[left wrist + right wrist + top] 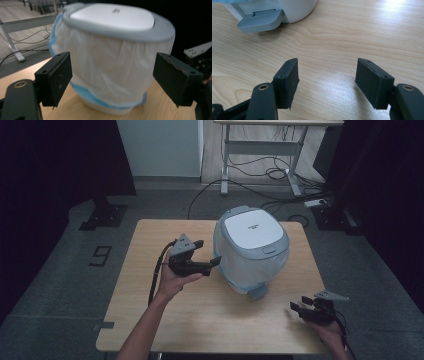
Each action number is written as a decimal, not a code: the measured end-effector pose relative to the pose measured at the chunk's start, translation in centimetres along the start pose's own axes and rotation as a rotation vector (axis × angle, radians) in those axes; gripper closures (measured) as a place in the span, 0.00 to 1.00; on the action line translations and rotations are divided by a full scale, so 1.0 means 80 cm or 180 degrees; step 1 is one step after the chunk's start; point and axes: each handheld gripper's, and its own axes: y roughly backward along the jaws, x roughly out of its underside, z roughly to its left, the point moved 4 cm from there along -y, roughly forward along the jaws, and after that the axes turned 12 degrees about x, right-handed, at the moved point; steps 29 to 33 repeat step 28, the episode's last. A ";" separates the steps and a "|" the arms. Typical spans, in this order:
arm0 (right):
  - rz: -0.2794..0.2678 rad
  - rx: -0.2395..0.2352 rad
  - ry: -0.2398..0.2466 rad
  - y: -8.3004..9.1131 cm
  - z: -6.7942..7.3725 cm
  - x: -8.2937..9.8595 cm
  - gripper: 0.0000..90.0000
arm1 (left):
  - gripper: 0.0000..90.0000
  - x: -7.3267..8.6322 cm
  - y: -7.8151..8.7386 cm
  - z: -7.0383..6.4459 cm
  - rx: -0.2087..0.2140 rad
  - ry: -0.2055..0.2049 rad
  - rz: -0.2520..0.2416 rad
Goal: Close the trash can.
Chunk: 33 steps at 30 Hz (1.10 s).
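Two tools are in our hands, and one pedal bin [251, 249] stands on the wooden desk [150, 310], toward its far side and a little right of middle. We take the bin as our landmark. Its grey-rimmed lid [252, 231] is shut, and a white bag liner [110, 65] with a blue edge is folded over the outside of its body under the rim. Its grey foot pedal [259, 22] sticks out at the base on the side facing us.

Our left tool [216, 262] is held just left of the bin, its tips right at the liner; whether they touch it we cannot tell. In the left gripper view [112, 77] its jaws stand wide apart with the bin's side between them and nothing clamped.

Our right tool [299, 304] rests low over the desk to the right of the bin and nearer to us, well apart from it. In the right gripper view [327, 77] its jaws are also spread apart over bare wood, with the pedal beyond them.

Behind the bin, past the desk, cables [260, 170] lie on the floor.
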 end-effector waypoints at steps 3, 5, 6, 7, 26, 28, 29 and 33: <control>-0.0009 0.0005 0.0014 -0.001 0.000 0.000 0.38 | 0.18 0.026 0.005 -0.002 -0.0053 -0.0009 0.0069; -0.0007 0.0006 0.0015 -0.001 0.000 0.001 0.38 | 0.18 0.045 0.008 -0.004 -0.0080 -0.0009 0.0099; -0.0010 0.0005 0.0007 -0.001 0.000 0.000 0.38 | 0.18 0.055 0.009 -0.006 -0.0088 0.0006 0.0117; -0.0010 0.0005 0.0008 -0.001 -0.001 0.001 0.38 | 0.18 0.065 0.010 -0.007 -0.0092 0.0024 0.0130; -0.0007 0.0020 0.0025 -0.001 -0.001 0.001 0.38 | 0.17 0.150 0.019 -0.005 -0.0164 0.0250 0.0292; -0.0009 0.0020 0.0035 -0.002 -0.001 0.001 0.38 | 0.17 0.151 0.018 -0.005 -0.0168 0.0266 0.0287; -0.0009 0.0020 0.0035 -0.002 -0.001 0.001 0.38 | 0.17 0.151 0.018 -0.005 -0.0168 0.0266 0.0287; -0.0009 0.0020 0.0035 -0.002 -0.001 0.001 0.38 | 0.17 0.151 0.018 -0.005 -0.0168 0.0266 0.0287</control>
